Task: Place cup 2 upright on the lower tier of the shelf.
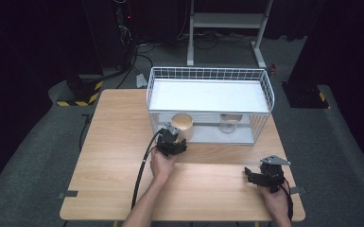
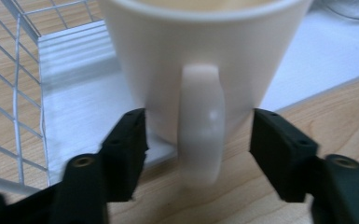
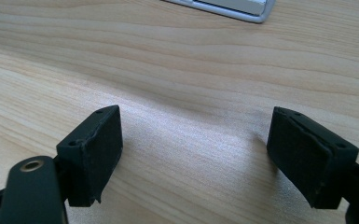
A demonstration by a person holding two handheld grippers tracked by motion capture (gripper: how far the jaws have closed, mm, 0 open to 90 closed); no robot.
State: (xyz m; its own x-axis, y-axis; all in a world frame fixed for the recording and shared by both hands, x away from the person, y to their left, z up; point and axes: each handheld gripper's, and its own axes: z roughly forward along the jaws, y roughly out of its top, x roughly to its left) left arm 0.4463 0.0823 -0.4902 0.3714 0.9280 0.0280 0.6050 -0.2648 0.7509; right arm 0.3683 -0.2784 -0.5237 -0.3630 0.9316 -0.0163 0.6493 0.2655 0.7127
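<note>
The left hand-held gripper (image 2: 199,140) has its jaws apart on either side of the handle of a white mug (image 2: 200,60), with a gap showing on both sides, so the pads do not press on it. The mug stands at the front left edge of the lower shelf of a white wire rack (image 1: 208,75) on the wooden worktop (image 1: 118,142). The right hand-held gripper (image 3: 193,154) rests over bare worktop, jaws apart with nothing between them. A glass jar (image 1: 229,124) sits further right on the same shelf.

Mug (image 1: 182,124) left of glass (image 1: 229,124) on rack's (image 1: 208,74) lower shelf.
</note>
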